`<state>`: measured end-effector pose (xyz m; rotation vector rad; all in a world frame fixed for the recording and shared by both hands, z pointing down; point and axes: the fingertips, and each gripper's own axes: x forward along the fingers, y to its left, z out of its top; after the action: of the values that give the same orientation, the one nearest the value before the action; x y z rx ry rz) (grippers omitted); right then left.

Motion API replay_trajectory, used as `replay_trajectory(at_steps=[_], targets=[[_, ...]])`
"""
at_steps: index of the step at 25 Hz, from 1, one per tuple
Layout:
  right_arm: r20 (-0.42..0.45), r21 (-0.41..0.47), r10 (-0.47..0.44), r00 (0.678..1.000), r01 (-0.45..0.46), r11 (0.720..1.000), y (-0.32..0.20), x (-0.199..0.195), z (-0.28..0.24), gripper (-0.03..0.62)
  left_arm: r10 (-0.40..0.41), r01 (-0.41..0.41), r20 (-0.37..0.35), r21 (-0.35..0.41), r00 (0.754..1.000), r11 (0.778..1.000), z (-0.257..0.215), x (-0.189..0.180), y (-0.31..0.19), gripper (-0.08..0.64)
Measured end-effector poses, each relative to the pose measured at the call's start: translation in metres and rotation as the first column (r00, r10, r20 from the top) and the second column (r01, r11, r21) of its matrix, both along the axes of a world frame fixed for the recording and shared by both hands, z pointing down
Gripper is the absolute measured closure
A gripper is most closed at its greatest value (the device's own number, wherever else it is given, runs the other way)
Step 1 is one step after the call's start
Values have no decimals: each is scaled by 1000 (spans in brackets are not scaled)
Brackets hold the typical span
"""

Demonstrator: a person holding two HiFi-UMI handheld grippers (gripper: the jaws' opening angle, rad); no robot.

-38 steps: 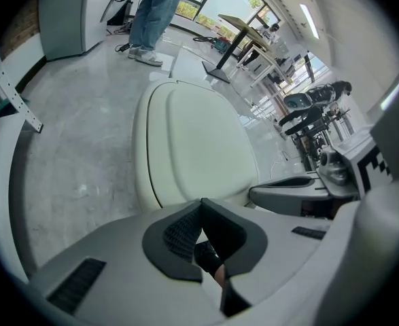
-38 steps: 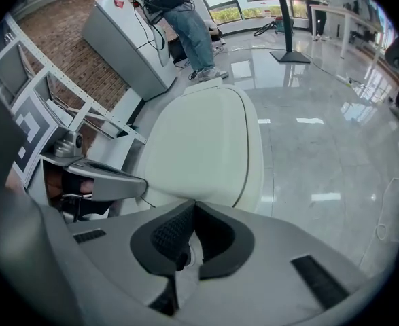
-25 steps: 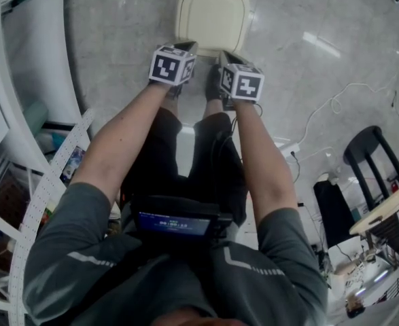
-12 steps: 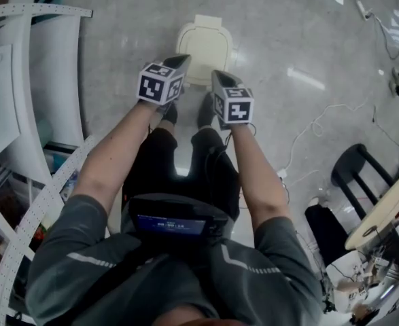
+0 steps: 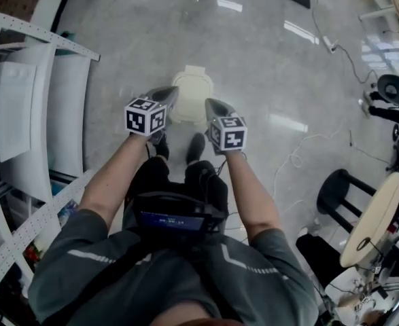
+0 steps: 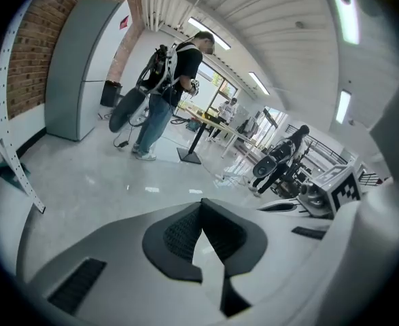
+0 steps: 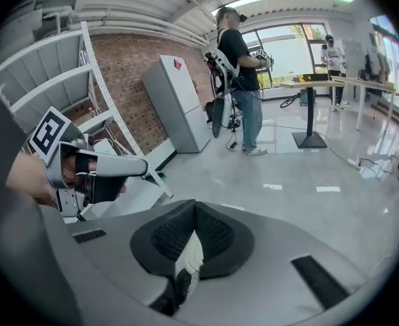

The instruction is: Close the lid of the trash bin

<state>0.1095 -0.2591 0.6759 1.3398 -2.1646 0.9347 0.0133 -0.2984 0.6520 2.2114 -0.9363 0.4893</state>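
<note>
Left gripper view has the left gripper (image 6: 200, 206) with its jaws pressed together at the tips, nothing between them, aimed level across the room. The right gripper (image 7: 194, 208) is likewise clenched and empty, with only a shoe (image 7: 184, 267) showing through the gap lower down. In the head view both are held up near waist height, well above the cream trash bin (image 5: 194, 73), which stands on the glossy floor (image 5: 267, 66) just ahead of the person's feet. Its lid (image 5: 191, 95) looks flat and down, so the task seems finished. If the lid is not fully seated, a push from above could skid the light bin or tip it.
</note>
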Motion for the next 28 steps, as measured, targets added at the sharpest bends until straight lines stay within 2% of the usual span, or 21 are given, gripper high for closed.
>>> replay_trajectory(at_steps=[3,7,13,16,21,28], targets=[[13,54,-12,1000,11,998,-1,5,-36,583,-19,21,-32,49,999,999,-37,-3,0,561],[-2,163,-55,998,55,985,-9,3,-98,583,35,-28,-53,136,998,990,-85,0,-1,561],[76,271,-7,997,-14,963,-32,20,-183,583,41,-10,-104,281,994,960,-180,5,-15,561],[102,315,-21,995,-12,949,-37,23,-222,583,52,-9,-113,349,992,937,-225,3,-23,561],[129,413,-46,991,-12,911,-44,24,-287,583,55,-20,-81,379,995,925,-260,-9,-32,561],[139,497,-53,989,-23,867,-46,28,-342,583,38,14,-111,437,993,900,-295,-25,-36,561]])
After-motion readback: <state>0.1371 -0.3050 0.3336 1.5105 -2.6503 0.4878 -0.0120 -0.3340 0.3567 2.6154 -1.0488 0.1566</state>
